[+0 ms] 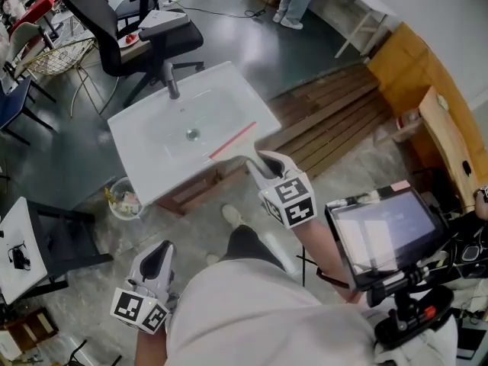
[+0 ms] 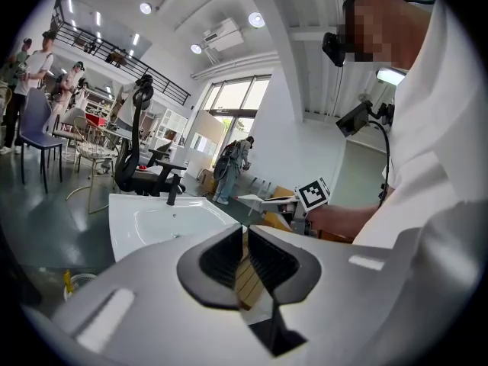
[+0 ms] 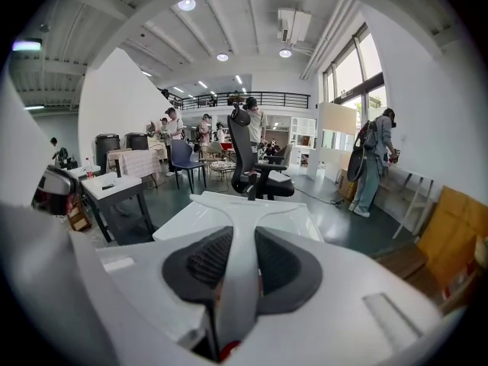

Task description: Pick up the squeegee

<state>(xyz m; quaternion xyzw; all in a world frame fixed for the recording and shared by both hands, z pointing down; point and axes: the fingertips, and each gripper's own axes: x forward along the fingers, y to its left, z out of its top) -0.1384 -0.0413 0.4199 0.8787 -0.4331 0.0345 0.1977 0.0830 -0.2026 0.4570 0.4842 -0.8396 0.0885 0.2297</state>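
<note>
1. The squeegee (image 1: 233,139) has a white moulded handle that widens into a T-shaped head with a thin red blade edge. It lies slantwise over the front right part of the white sink (image 1: 145,128); no view settles whether the blade touches the basin or hangs just above it.
2. The right hand-held gripper (image 1: 261,163) is clenched on the handle. Its own view shows the white shaft (image 3: 242,280) pressed between both dark ribbed pads.
3. The left hand-held gripper (image 1: 158,254) hangs low at the person's side, well apart from the sink, with its jaws drawn together on nothing (image 2: 245,239).
4. The tool looks light and rigid in the handle, with a blade strip that probably flexes. Smooth plastic could twist in the pads, so the narrow shaft behind the head seems the sound place to grip, as here.
5. The sink is glossy and hard, with a dark faucet (image 1: 172,88) at its far rim, and stands on a low wooden pallet (image 1: 335,113).
6. Around it are a dark grey floor (image 1: 46,158), a black office chair (image 1: 130,21), a small bin (image 1: 124,199) and people farther back in a tall, bright room.
</note>
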